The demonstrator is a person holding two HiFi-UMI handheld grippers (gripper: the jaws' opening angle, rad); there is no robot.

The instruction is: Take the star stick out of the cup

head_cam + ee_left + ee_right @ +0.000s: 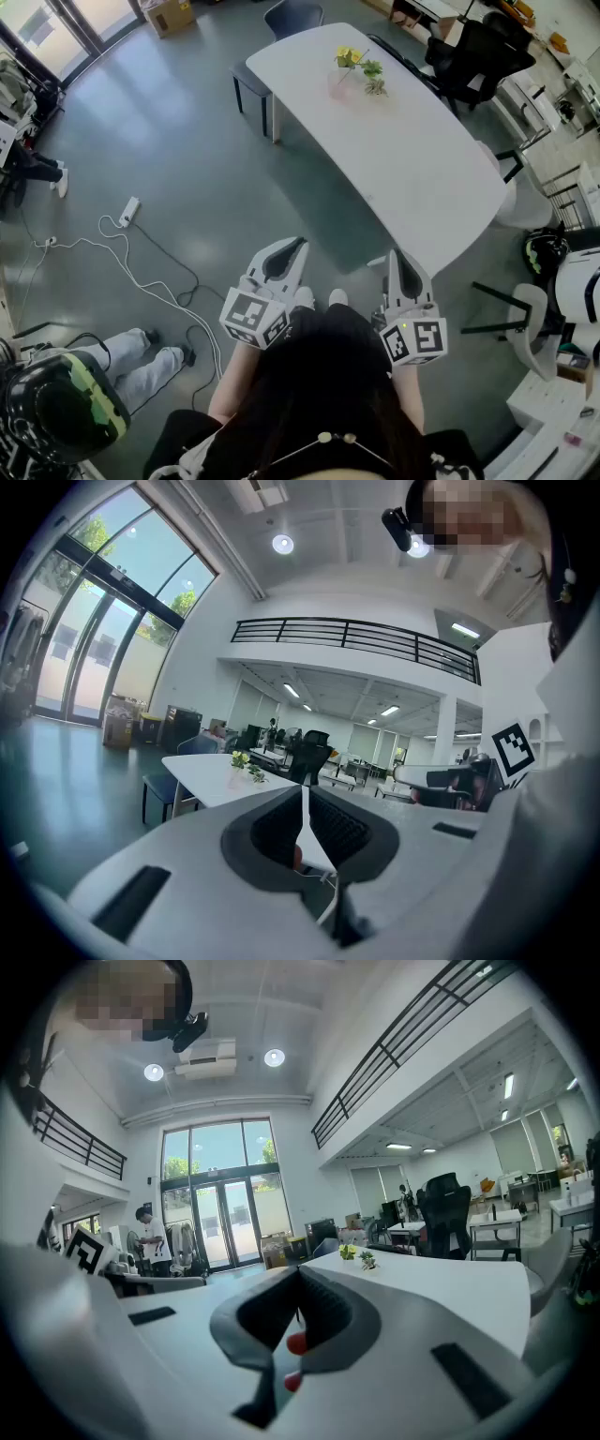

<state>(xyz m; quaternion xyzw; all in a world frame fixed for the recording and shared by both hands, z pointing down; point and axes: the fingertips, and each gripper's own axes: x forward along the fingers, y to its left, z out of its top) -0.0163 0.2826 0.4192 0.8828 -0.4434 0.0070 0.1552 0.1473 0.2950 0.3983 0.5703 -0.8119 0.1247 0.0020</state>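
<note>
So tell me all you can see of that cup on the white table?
The cup is small, pale pink and looks translucent. It stands upright near the far end of the white table. Out of its top poke yellow and green pieces, too small to make out.

Bright daylight from the glass doors (211,1222) and round ceiling lamps (282,544); fisheye bending at dark edges, soft shadows.

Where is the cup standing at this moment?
In the head view, the cup stands near the far end of the white table, far ahead of the left gripper and the right gripper.
</note>
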